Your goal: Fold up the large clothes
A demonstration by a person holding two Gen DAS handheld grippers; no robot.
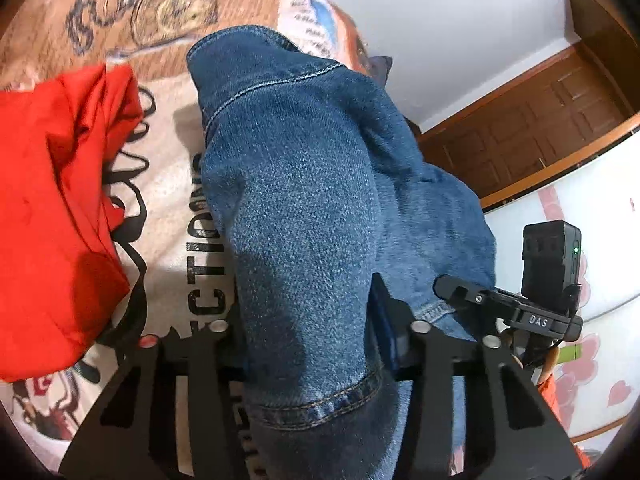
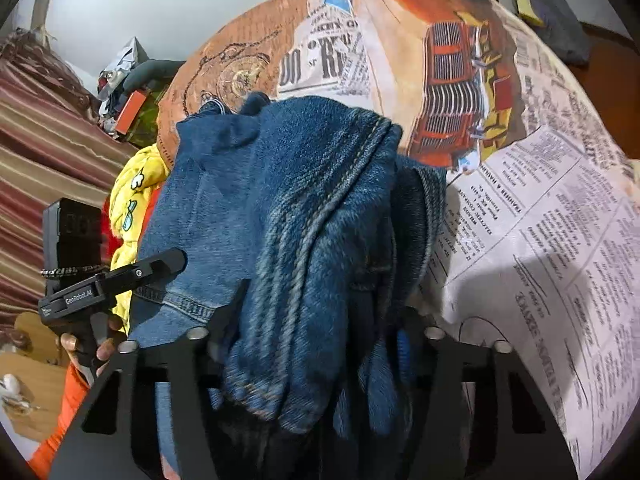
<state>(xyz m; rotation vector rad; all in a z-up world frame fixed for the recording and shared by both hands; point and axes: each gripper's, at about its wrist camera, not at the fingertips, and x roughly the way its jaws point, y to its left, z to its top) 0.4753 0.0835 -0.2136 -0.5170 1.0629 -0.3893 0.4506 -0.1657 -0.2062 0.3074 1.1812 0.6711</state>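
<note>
**Me:** I start at my left claw [image 1: 316,344]. It is clenched on the jeans [image 1: 304,208]. A thick bit with a stitched hem sits between its two fingers.

**Helper:** And the other one?

**Me:** My right claw [image 2: 316,356] is grasping the jeans too. A bunched seam runs down between its fingers.

**Helper:** Where are the jeans?

**Me:** They hang in a lump between both claws, up off the bed [image 2: 540,240]. The far part may touch the bed cover, but I cannot tell. The bed cover has a newspaper and truck print.

**Helper:** What else is near?

**Me:** A red cloth [image 1: 56,208] lies on the bed to my left. A yellow cloth [image 2: 134,192] is past it.

**Helper:** How do we do this step well?

**Me:** I think the jeans are too bunched to fold yet. I would keep both grips tight and pull the claws apart, so the cloth goes flat. Then I would lay it on a bare part of the bed, away from the red cloth. If I let go too soon, it will drop in a heap.

**Helper:** How are your hands?

**Me:** Both claws point forward and down at the bed, side by side and close. From the right view I see fingers [image 2: 106,350] on the left handle.
</note>
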